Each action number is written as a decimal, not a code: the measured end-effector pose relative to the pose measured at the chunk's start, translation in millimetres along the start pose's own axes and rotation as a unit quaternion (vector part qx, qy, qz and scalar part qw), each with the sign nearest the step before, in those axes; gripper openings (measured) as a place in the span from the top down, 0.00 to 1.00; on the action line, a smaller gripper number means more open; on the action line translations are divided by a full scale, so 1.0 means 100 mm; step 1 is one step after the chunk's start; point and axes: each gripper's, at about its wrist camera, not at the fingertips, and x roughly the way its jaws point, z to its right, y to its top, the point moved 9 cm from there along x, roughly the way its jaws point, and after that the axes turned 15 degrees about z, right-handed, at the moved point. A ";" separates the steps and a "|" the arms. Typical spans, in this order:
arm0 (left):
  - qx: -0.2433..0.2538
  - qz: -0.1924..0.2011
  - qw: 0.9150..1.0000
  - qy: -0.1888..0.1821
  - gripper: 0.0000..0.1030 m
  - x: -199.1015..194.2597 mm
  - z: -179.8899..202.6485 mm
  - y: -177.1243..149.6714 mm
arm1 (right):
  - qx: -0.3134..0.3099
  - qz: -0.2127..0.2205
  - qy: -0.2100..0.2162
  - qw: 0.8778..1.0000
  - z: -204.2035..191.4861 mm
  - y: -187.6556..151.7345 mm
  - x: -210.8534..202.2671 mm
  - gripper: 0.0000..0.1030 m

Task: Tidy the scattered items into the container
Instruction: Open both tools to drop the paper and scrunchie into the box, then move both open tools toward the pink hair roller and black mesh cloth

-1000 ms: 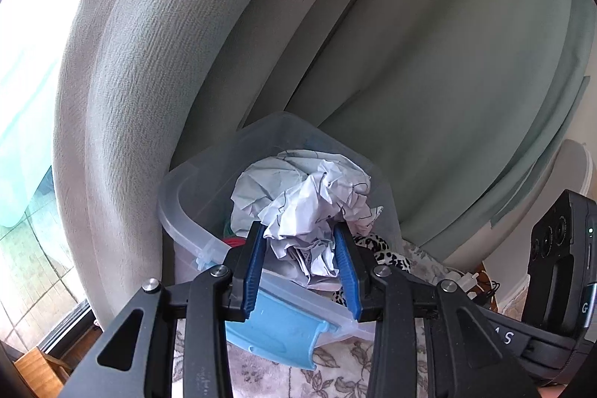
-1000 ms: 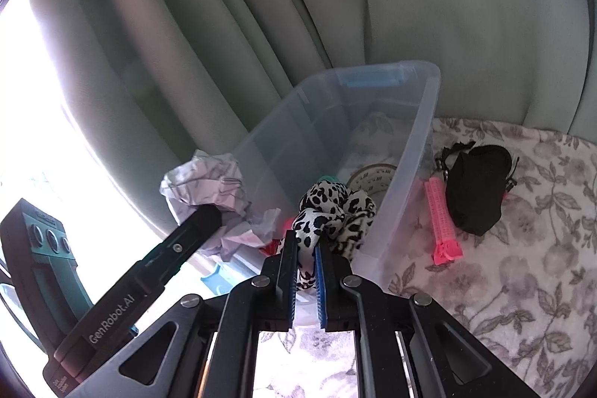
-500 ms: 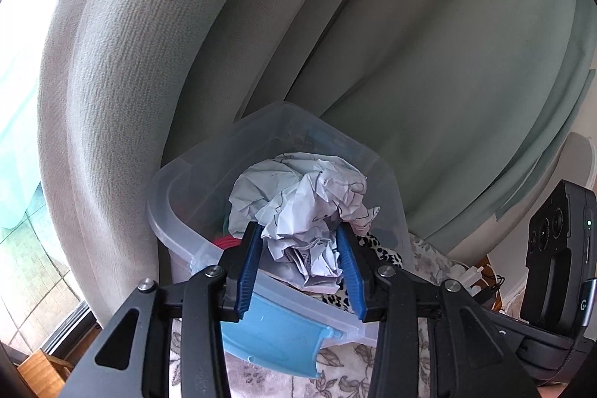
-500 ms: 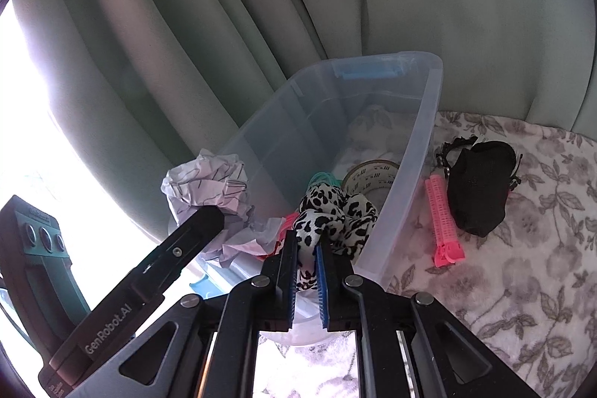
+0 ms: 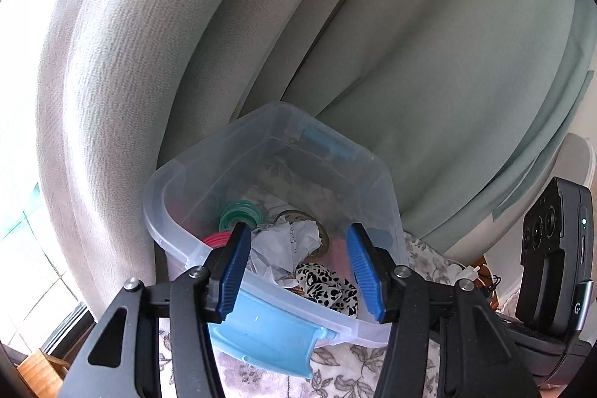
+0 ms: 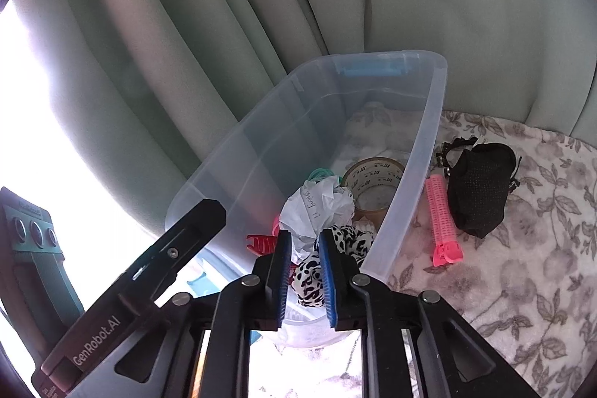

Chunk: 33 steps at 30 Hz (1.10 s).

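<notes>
A clear plastic bin (image 5: pixel 164 181) (image 6: pixel 429 122) with blue handles stands on the floral cloth. Inside lie a crumpled paper ball (image 5: pixel 287 241) (image 6: pixel 317 207), a black-and-white spotted fabric piece (image 5: pixel 324 284) (image 6: pixel 341 237), a tape roll (image 6: pixel 373 181), a green ring (image 5: pixel 240 213) and a red clip (image 6: pixel 261 243). My left gripper (image 5: pixel 298 271) is open and empty above the bin's near rim. My right gripper (image 6: pixel 304 276) is open, its fingers apart above the spotted fabric, which rests in the bin.
A pink hair roller (image 6: pixel 442 215) and a black mesh pouch (image 6: pixel 479 189) lie on the floral cloth (image 6: pixel 522 267) right of the bin. Grey-green curtains (image 5: pixel 335 25) hang close behind. A bright window is at the left.
My left gripper opened and the paper ball dropped into the bin. My right gripper opened and let go of the spotted fabric, which now lies in the bin.
</notes>
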 end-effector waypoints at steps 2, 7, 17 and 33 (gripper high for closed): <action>-0.004 0.002 1.000 0.001 0.43 -0.22 -0.10 0.27 | 0.000 0.003 -0.002 1.000 0.00 0.01 -0.01 0.77; -0.012 0.007 1.000 0.004 0.40 -0.33 -0.15 0.47 | 0.002 0.009 -0.004 1.000 -0.01 0.05 -0.05 0.61; -0.014 0.016 1.000 0.003 0.40 -0.47 -0.15 0.60 | -0.001 0.020 -0.010 1.000 -0.06 0.11 -0.17 0.49; 0.017 0.043 0.999 -0.018 0.40 -0.76 0.26 0.77 | 0.007 0.063 -0.004 0.998 -0.11 0.27 -0.65 0.47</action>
